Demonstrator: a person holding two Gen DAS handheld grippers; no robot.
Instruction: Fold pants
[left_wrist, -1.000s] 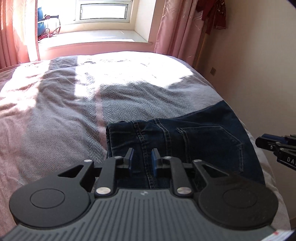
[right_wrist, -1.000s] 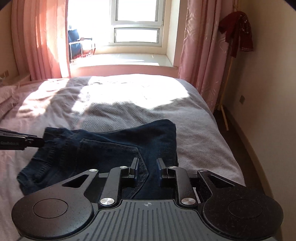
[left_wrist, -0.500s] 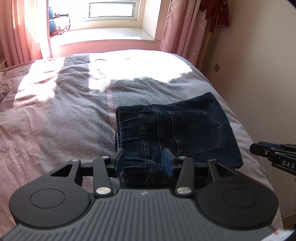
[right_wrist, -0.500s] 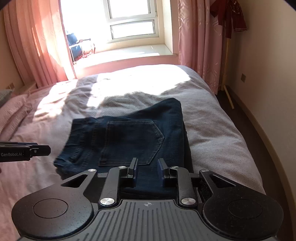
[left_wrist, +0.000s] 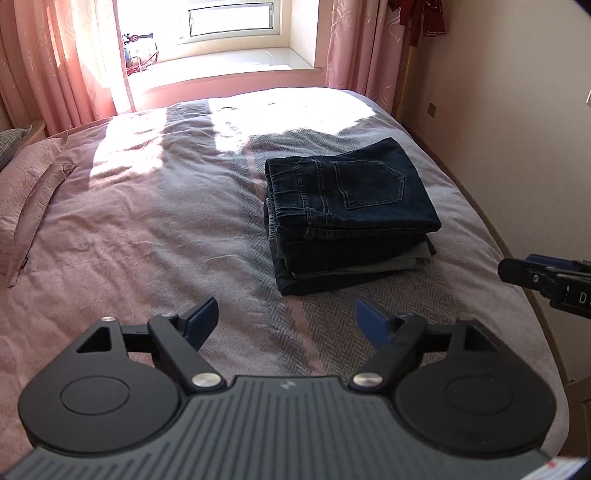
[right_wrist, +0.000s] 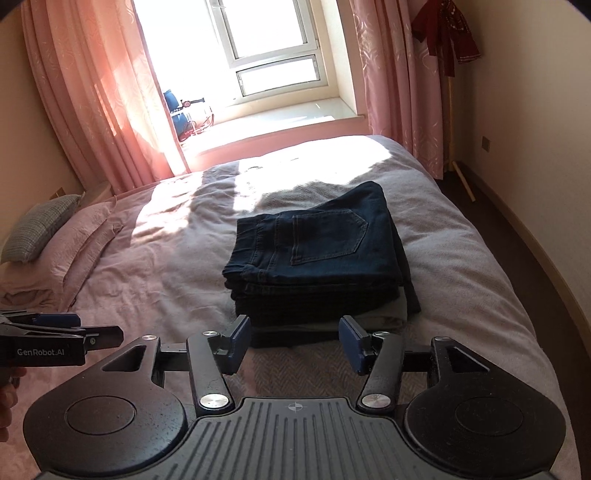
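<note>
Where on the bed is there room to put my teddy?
The widest bare patch of bed lies between the pillows and the stack of folded pants. Another runs from the stack up to the window end. The strip between the stack and the bed's wall-side edge is narrow, with the right gripper beside it.

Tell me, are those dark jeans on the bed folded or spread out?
Folded. The dark jeans lie as a compact rectangle, back pocket up, atop a stack of other folded garments on the bed.
</note>
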